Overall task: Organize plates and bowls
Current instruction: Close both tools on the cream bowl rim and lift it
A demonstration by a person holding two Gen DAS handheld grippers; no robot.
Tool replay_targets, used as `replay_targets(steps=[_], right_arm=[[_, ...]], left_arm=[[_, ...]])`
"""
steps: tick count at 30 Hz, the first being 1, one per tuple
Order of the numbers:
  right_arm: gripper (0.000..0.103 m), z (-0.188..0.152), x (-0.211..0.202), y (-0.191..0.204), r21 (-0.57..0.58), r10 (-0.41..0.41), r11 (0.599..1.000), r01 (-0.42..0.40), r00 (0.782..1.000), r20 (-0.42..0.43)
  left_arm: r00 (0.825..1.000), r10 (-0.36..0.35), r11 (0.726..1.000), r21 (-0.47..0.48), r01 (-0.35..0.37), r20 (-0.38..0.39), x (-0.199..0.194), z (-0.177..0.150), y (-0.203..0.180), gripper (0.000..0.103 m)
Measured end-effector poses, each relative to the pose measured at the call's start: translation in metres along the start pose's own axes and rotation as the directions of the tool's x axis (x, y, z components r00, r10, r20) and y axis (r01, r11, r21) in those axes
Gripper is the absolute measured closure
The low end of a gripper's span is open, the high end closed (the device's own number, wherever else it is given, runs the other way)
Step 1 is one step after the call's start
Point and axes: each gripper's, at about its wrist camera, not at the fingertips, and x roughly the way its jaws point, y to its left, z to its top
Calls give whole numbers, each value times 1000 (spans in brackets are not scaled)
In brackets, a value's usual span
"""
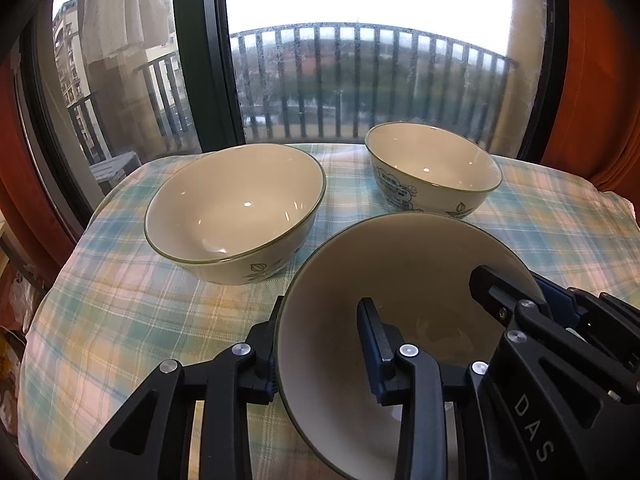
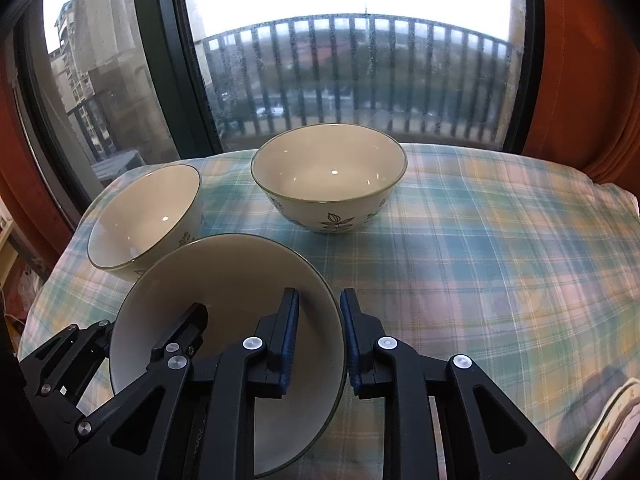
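Both grippers are pinching the near bowl [image 1: 400, 320] by opposite sides of its rim. The left gripper [image 1: 320, 352] is clamping the bowl's left wall, one finger outside, one inside. The right gripper [image 2: 320, 336] is clamping the bowl's right wall the same way, blue pads [image 2: 290, 340] hugging the rim. Near bowl is sitting tilted, mouth facing up and slightly toward the cameras; whether it is touching the plaid tablecloth [image 2: 480, 248] is unclear. Both grippers are reaching forward and angling down into the bowl. Beyond the near bowl, the leaf-print bowl [image 1: 236, 212] is leaning, mouth tipped toward the near bowl. To the right of that, the small bowl [image 1: 432, 168] is standing upright. A patterned plate edge [image 2: 612, 432] is peeking in well right of the near bowl.
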Motion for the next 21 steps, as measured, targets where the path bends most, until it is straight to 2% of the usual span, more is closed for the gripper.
replay_targets(steps=[4,21], right_arm=[[78,-4,-8,-3,13,-9,1000,9,1000,9],[78,-40,-70,-26,29,-38,999,37,999,37]], left_arm=[[1000,-17,1000,-4,17,-14,-4,-3,-3,70],[998,-52,999,15,52,20,-60,-39,-30,70]])
